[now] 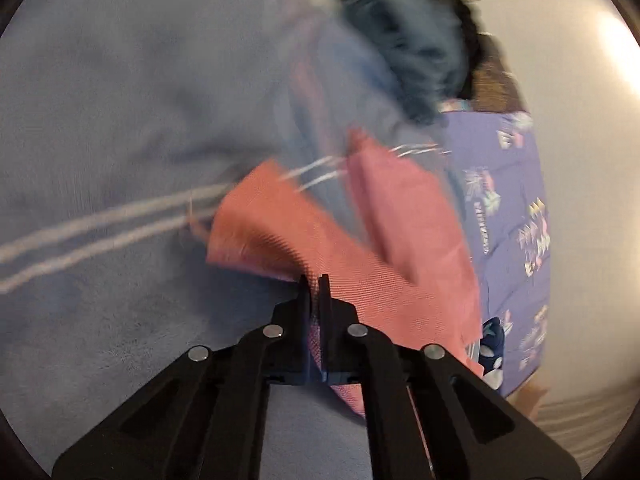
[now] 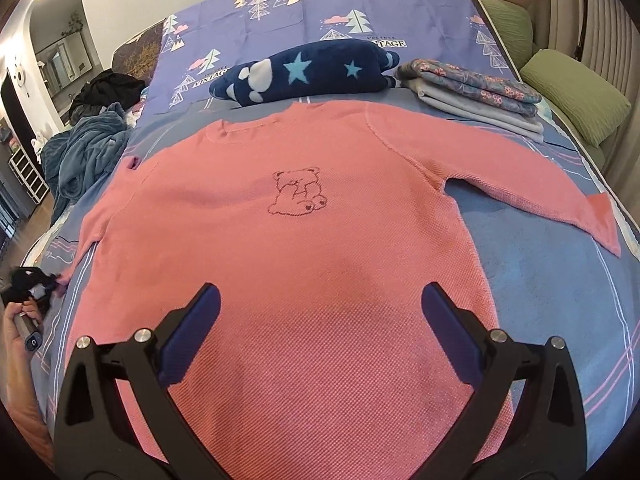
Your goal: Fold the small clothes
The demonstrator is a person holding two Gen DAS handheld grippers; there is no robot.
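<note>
Up close in the left wrist view, much is smeared by blur, yet the left gripper (image 1: 314,280) is clear enough: its jaws are clenched on a fold of the pink sweater (image 1: 320,236), with pink knit pinched between the black fingers (image 1: 303,292). The cloth fans out from the jaws toward the upper right, lying on a blue blanket (image 1: 120,120) with pale stripes. Past the sweater, at the right, shows the purple sheet (image 1: 504,184) with its small prints, and above the sweater a dark blue heap too blurred to name.

Next, the right wrist view. The right gripper (image 2: 320,312) hangs released, jaws wide apart, above the lower body of the pink sweater (image 2: 320,240), with nothing between its pads. The sweater lies flat, front up, a bear outline (image 2: 297,192) on its chest, one sleeve stretched out to the right. At the end of the sweater's other sleeve, far left, the left gripper (image 2: 54,280) pinches the cuff, a hand (image 2: 20,328) holding its handle. Beyond the sweater's neckline lies a navy star cushion (image 2: 312,74); right of that, a stack of folded clothes (image 2: 476,92). Left of the sweater sits a crumpled teal blanket (image 2: 86,140).
</note>
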